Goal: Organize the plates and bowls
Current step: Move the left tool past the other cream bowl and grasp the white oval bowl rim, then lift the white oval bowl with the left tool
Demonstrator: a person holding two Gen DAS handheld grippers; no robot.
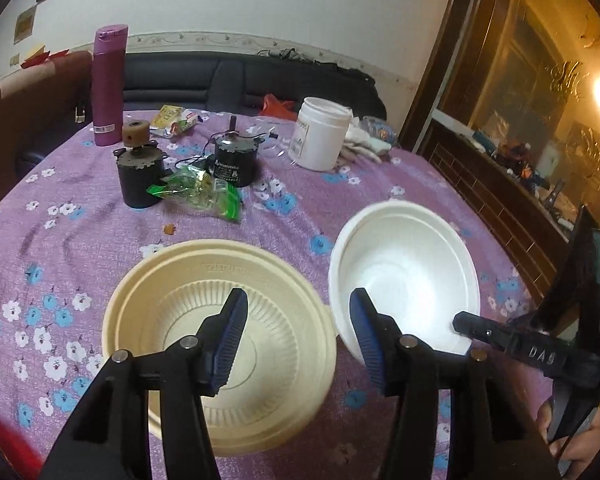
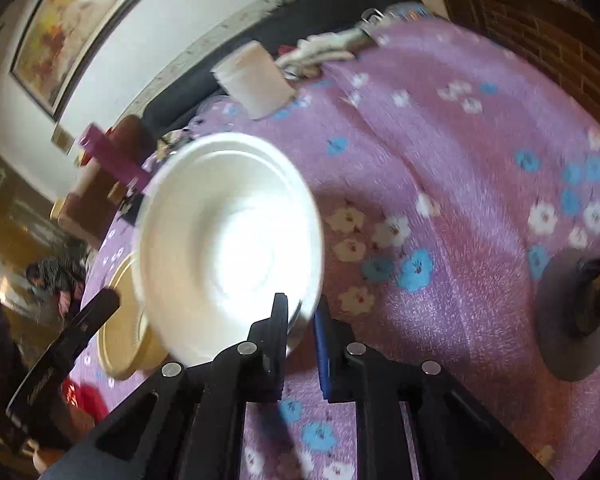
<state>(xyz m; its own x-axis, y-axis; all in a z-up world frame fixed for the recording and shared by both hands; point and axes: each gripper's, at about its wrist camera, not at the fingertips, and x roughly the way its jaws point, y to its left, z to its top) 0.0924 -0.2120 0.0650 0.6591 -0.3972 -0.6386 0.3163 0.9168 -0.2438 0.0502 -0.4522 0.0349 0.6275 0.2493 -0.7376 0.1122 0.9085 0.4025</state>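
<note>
Tabletop [image 1: 100, 220] ahead of both my grippers: purple flowered cloth, far half cluttered, near half mostly bare.

Progress: I'd call it midway. Cream bowl [image 1: 220, 344] sits flat right under my left gripper [image 1: 298, 316], jaws spread and holding nothing. Looks like a ribbed dish is nested inside it, can't be sure.

White bowl [image 2: 228, 248] is tilted, clear of the cloth on its far side. My right gripper [image 2: 302, 320] is clamped on its near rim. It hangs just right of the cream bowl, rims nearly touching. Left to do: stack it, by my guess.

Room: free cloth right of my right gripper. Beyond the bowls, two motors [image 1: 142, 176], a green wrapper [image 1: 198, 192], a white jar [image 1: 322, 136] and a purple flask [image 1: 108, 84], well apart from the bowls. Tabletop edge drops off far right.
</note>
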